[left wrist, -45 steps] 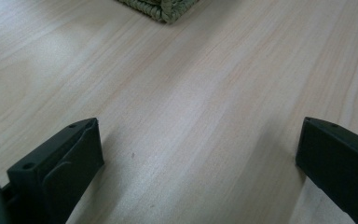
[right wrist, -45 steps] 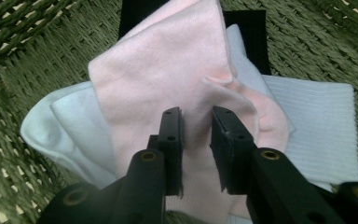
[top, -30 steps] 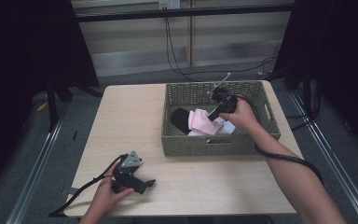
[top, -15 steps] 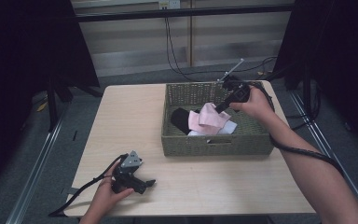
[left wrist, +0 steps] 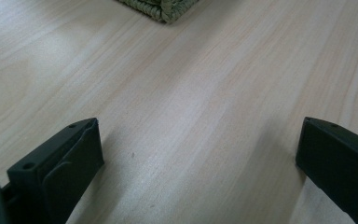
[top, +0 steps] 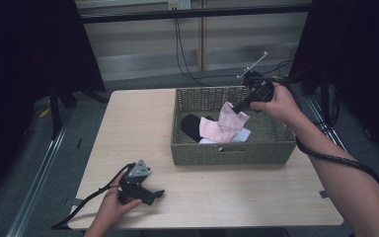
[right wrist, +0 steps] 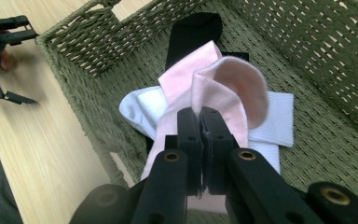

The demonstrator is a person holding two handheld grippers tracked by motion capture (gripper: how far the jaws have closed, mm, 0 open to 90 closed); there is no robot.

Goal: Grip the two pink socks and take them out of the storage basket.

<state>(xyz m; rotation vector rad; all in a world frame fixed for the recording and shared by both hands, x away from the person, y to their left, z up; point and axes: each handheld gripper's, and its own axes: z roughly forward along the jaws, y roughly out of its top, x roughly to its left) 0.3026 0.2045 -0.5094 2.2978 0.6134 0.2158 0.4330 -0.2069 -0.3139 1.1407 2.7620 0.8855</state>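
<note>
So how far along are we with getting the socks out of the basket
Nothing looks done yet: no sock lies on the table. In hand: the right claw is shut on a pink sock, lifting it above the wicker basket. Left: the black sock and white sock in the basket. The left claw rests open on the table.

No text, label, brand, number or sign could be read anywhere in these views.
</note>
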